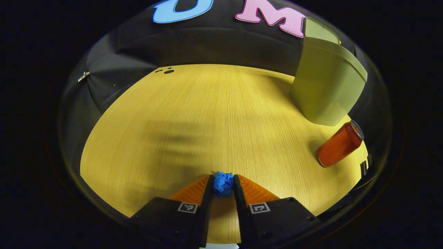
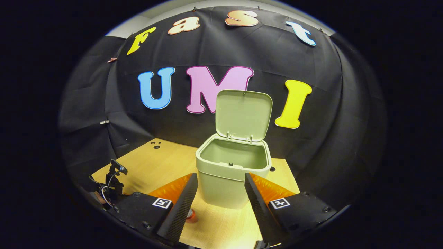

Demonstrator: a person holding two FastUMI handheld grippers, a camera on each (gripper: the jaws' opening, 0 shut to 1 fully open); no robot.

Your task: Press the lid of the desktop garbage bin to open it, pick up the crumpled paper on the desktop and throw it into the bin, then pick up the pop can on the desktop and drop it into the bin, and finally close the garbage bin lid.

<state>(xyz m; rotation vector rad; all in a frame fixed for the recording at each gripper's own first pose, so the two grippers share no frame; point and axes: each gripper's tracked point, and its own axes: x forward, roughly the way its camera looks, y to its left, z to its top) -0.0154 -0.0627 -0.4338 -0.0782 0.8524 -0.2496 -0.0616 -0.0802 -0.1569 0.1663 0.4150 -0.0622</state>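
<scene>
Blue crumpled paper [image 1: 223, 184] sat clenched in the left tool [image 1: 223, 186] on the counter [image 1: 207, 121]; right tool [image 2: 221, 197] stood released; lid [image 2: 243, 116] up, next move judged: carry paper over the garbage bin [image 2: 232, 173].

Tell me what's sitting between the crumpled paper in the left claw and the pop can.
Nothing: in the left gripper view, only bare wooden desktop runs from the crumpled paper to the pop can.

Pale green bin [image 2: 232, 173] with matching lid [image 2: 243, 114], blue paper ball [image 1: 223, 184], orange-red can [image 1: 340, 144] with silver top, yellow wood-grain table [image 1: 207, 121] carrying faint lengthwise streaks
</scene>
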